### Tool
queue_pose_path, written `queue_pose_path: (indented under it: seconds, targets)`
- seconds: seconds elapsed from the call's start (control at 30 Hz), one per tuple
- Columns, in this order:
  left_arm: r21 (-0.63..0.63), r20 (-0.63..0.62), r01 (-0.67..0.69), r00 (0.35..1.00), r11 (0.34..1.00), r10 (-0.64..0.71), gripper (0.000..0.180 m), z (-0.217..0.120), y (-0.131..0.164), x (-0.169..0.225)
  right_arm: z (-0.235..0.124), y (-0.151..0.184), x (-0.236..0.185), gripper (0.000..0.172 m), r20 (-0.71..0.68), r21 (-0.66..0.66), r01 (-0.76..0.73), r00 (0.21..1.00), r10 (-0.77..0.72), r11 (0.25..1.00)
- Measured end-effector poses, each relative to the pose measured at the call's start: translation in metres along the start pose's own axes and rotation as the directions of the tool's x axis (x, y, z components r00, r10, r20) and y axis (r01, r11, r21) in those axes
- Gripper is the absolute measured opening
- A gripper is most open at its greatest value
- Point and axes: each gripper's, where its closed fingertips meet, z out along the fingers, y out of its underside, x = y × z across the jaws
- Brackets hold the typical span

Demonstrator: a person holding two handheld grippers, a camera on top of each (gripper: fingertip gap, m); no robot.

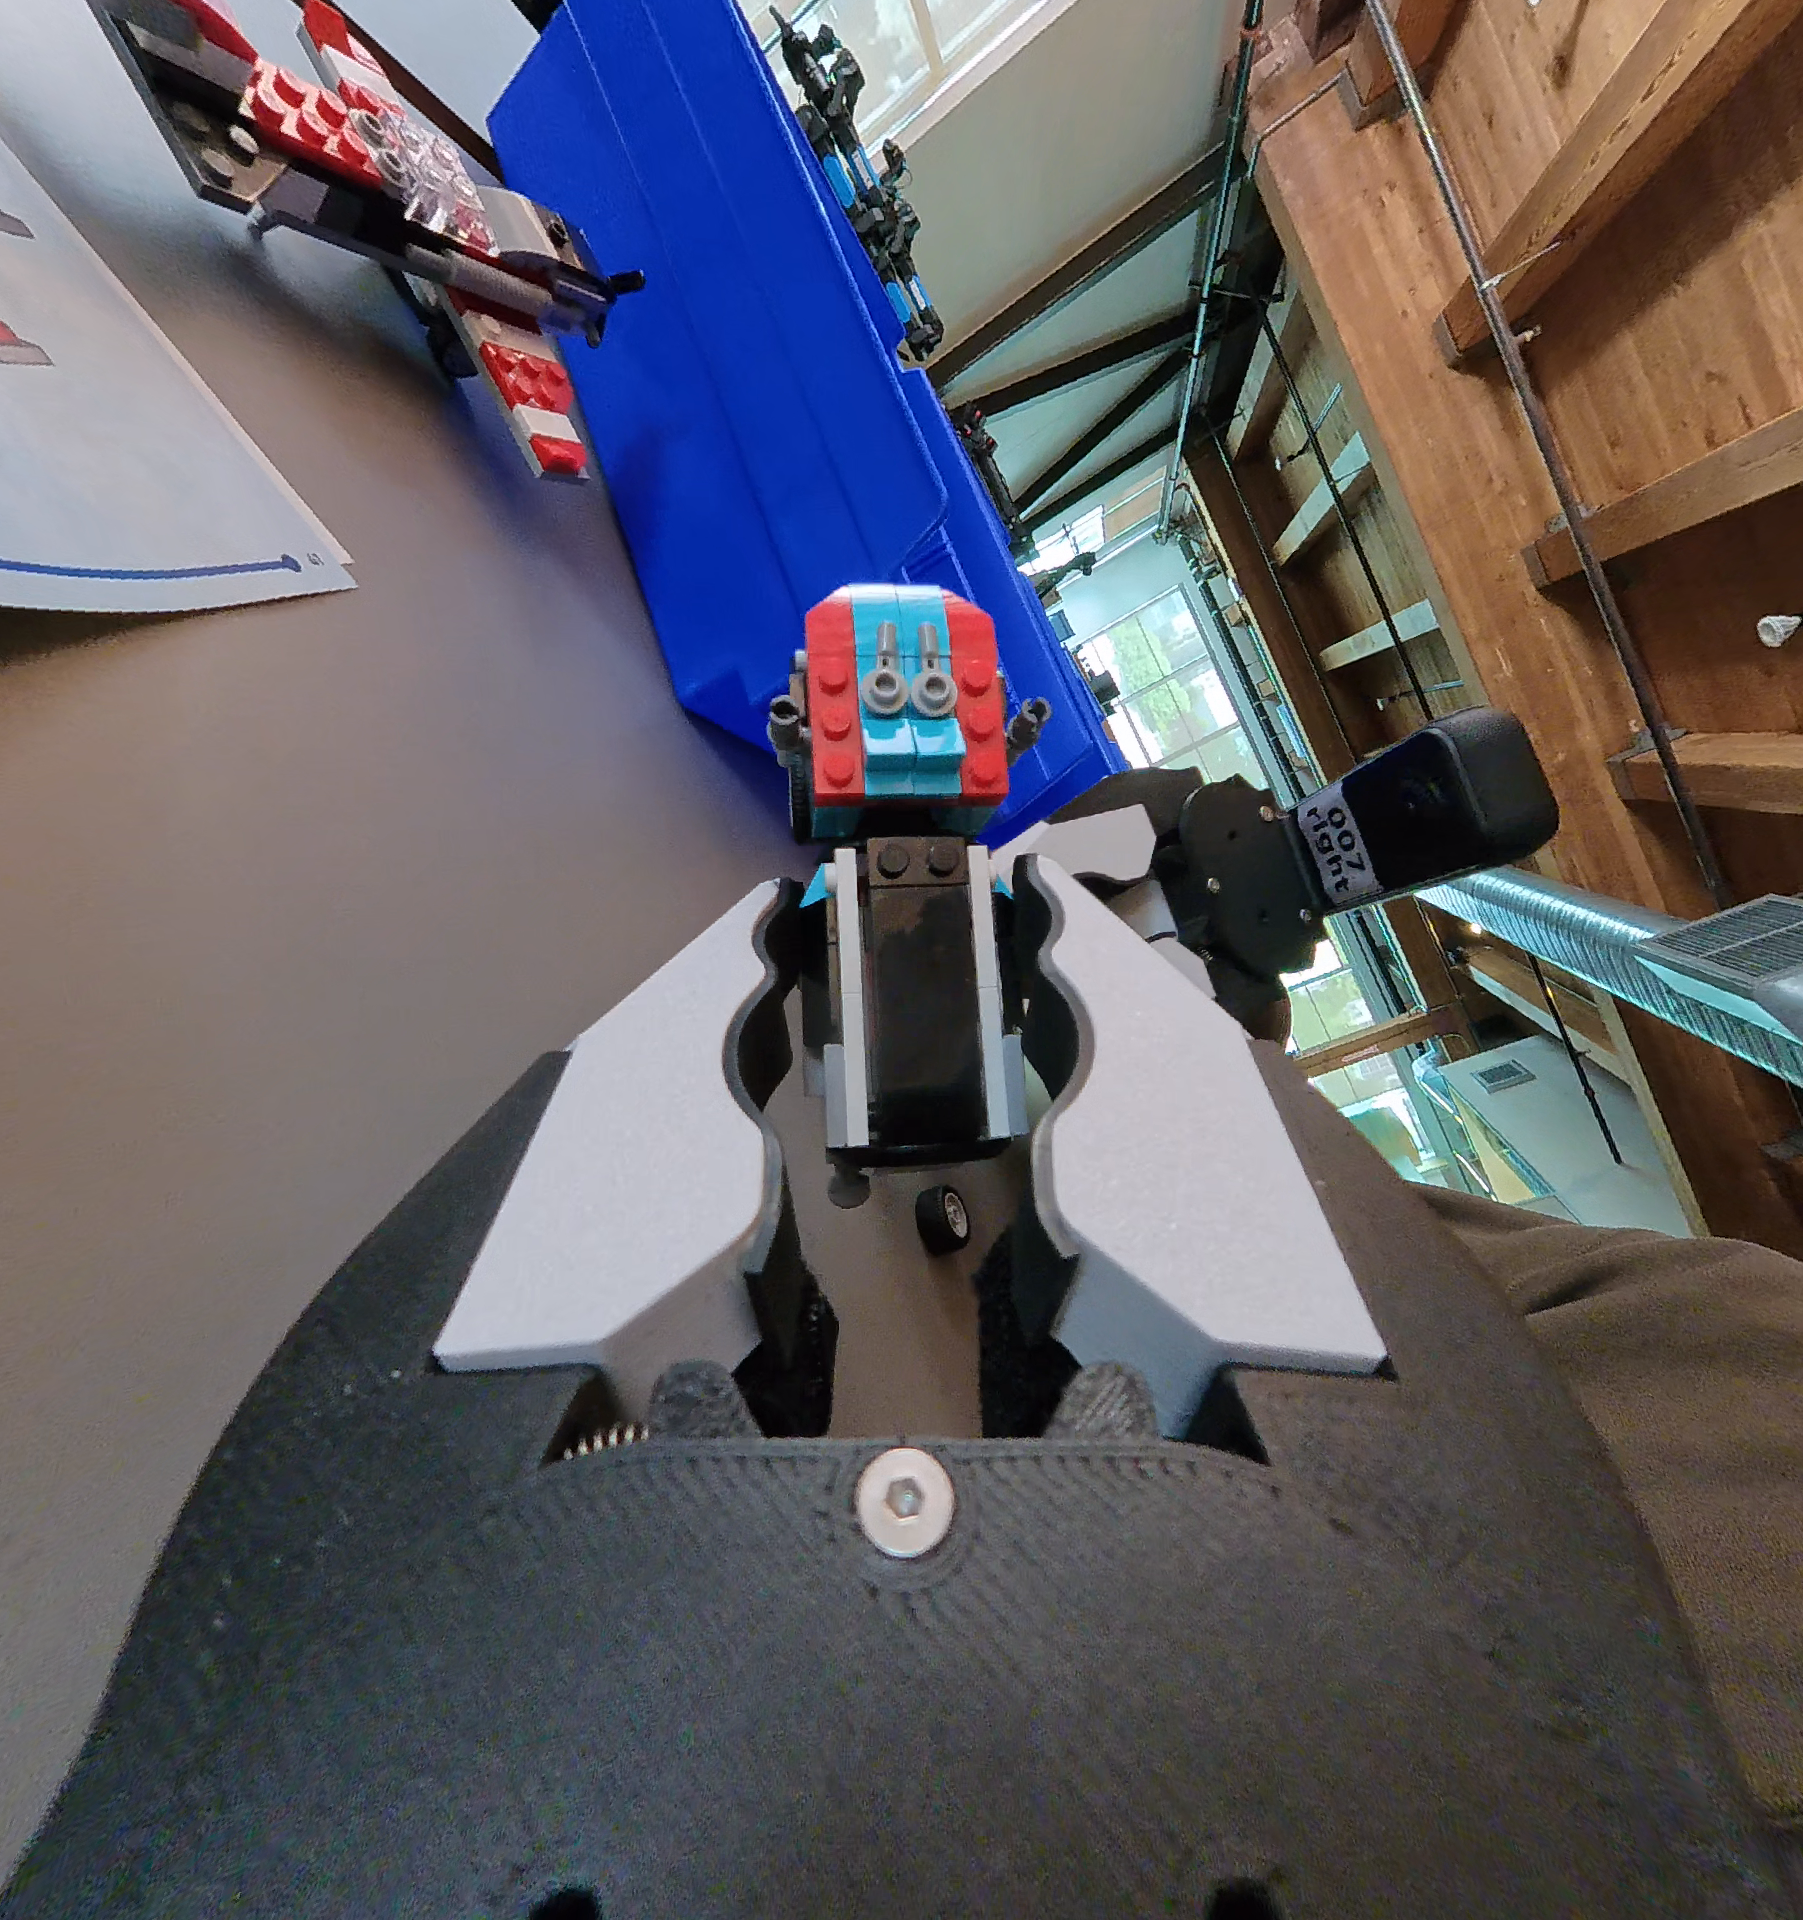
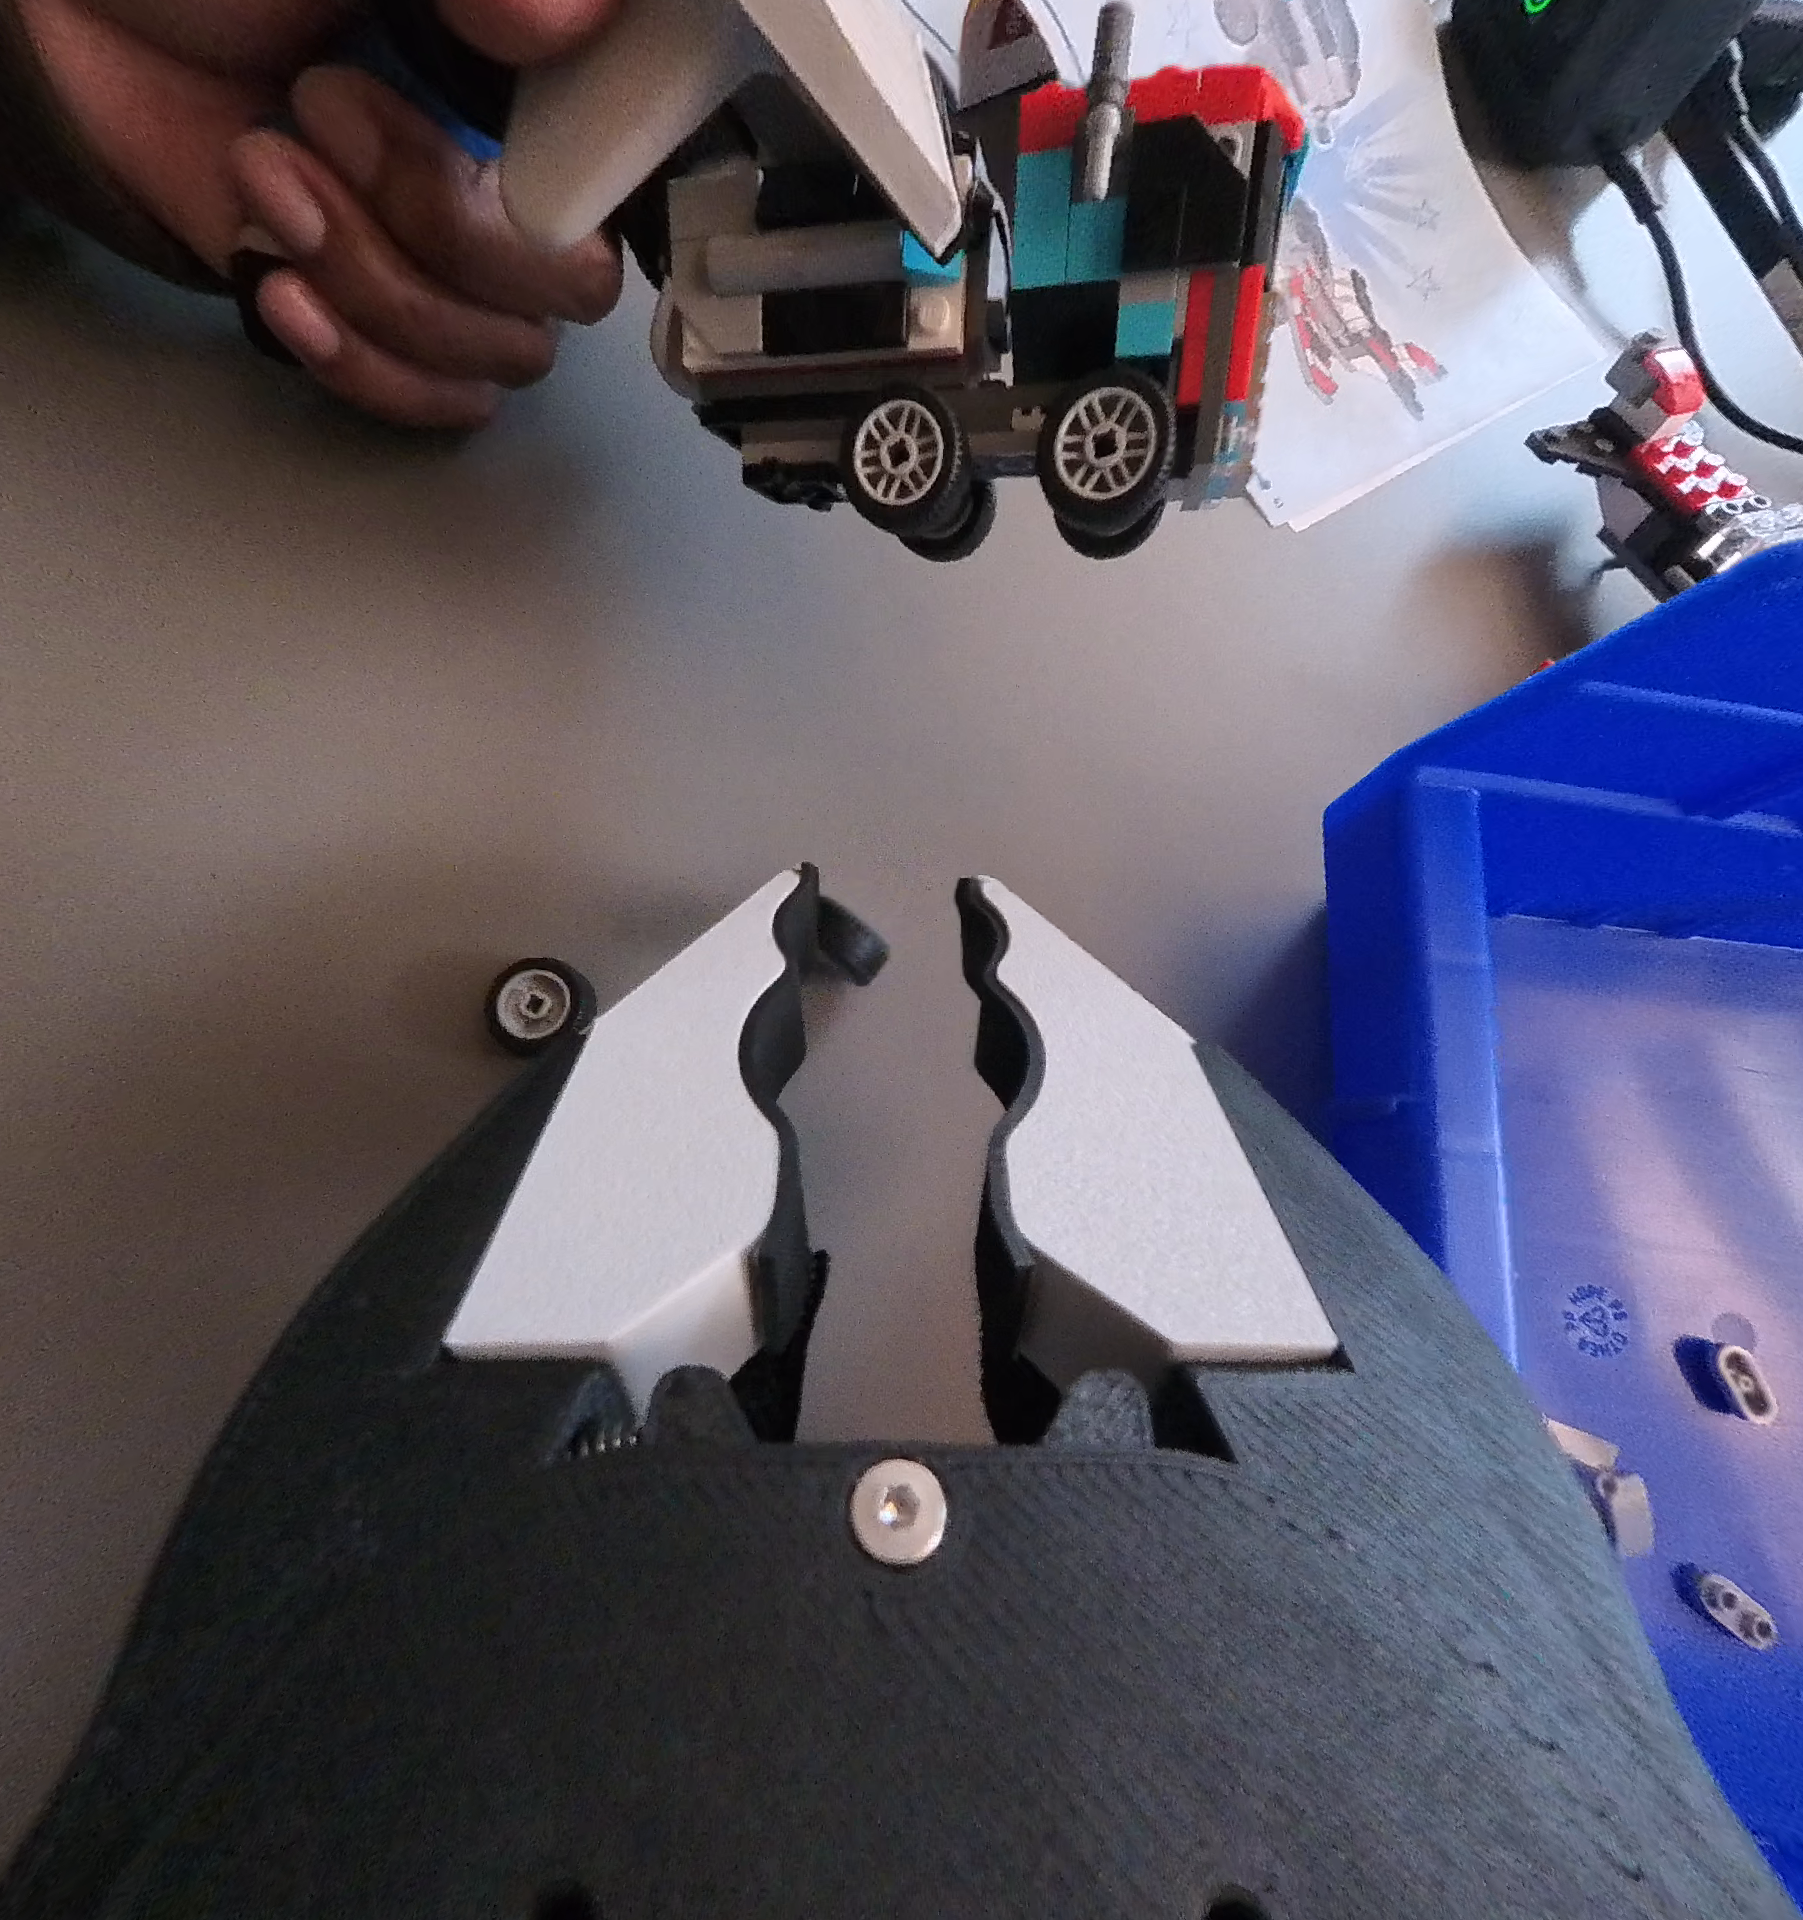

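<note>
Toy truck (image 1: 902, 810), built of red, turquoise, black and grey bricks, is being held off the table (image 1: 305, 831) by the left gripper (image 1: 907, 904). Its rear black-and-grey section is being clamped between the two wavy pads, and the fingers (image 1: 668, 1091) are being kept apart only by the width of that section. The long axis of the truck is running straight out along the fingers, so that the red-and-turquoise cab is projecting beyond the fingertips. In the right wrist view the truck (image 2: 980, 291) is being shown side-on, wheels downward, well ahead of the right fingertips and slightly to their right.

The right gripper (image 2: 881, 883) is being held low over the table with its fingers (image 2: 1084, 1091) parted and nothing pressed between the pads. A small black tyre (image 2: 850, 940) is lying just inside the tip of its left finger; whether it is being touched by that pad cannot be told. A loose wheel (image 2: 541, 1006) with a grey hub is lying just outside the same finger, at its outer edge. Of the two grippers, the right is the nearer to both loose parts; the left is being occupied by the truck.

A blue bin (image 2: 1603, 935) is standing to the right of the right fingers, with small parts inside. A sheet of printed instructions (image 2: 1396, 312) is lying beyond the truck, and a red-and-grey brick model (image 1: 409, 208) is resting farther off.
</note>
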Motion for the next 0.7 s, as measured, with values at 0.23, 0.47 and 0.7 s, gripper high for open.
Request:
queue_pose_path:
  seconds: [0.23,0.47,0.7]
  targets:
    - [0.006,0.0,0.01,1.0,1.0,-0.01,0.043,-0.001,-0.001,-0.001,-0.008,0.015,-0.005,0.029,0.057,-0.06,-0.008,0.998,0.012,0.998]
    - [0.009,-0.001,0.014,1.0,1.0,-0.014,0.043,-0.001,-0.001,-0.001,0.003,0.016,-0.011,0.026,0.063,-0.073,0.0,0.998,0.004,0.997]
    - [0.008,-0.003,0.012,1.0,1.0,-0.012,0.043,-0.001,-0.001,0.0,0.008,0.009,0.003,0.018,0.009,-0.015,-0.057,0.998,0.057,0.998]
